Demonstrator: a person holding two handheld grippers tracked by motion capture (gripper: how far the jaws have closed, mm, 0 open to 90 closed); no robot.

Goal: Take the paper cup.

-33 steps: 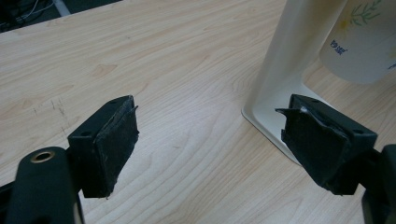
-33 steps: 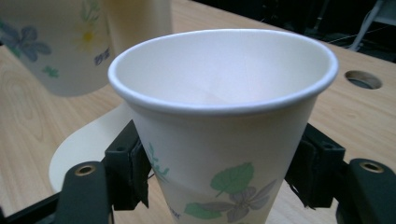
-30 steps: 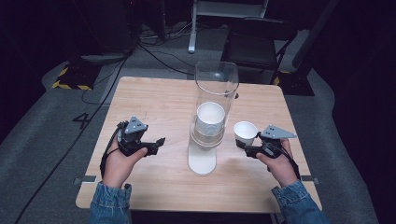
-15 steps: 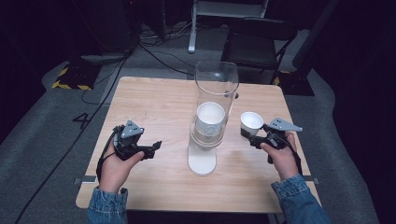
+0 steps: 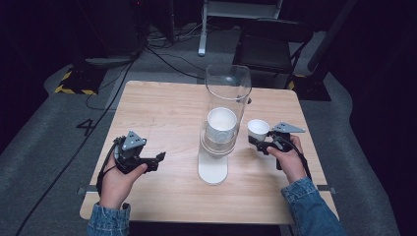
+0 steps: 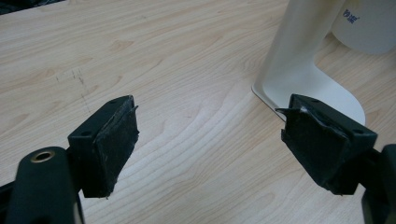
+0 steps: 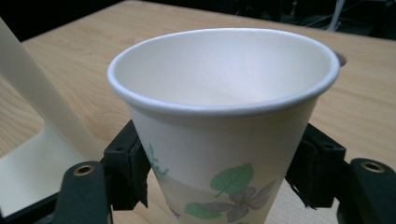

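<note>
right tongs [image 5: 259, 142]: clenched on the paper cup [image 5: 257, 130], upright, one pad on each side of its wall | cup place: between the jaws, just beside the dispenser [image 5: 221, 129] | left tongs [image 6: 210, 149]: released, jaws wide apart, nothing between, over bare desk [image 5: 162, 105] | dispenser foot [image 6: 308, 81]: just ahead of left tongs

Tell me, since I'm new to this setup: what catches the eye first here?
The tall clear cup dispenser at mid-table, a stack of white cups inside. Right of it, the right gripper holds a paper cup with a leaf print upright. The left gripper hangs open above bare wood near the dispenser's foot.
</note>
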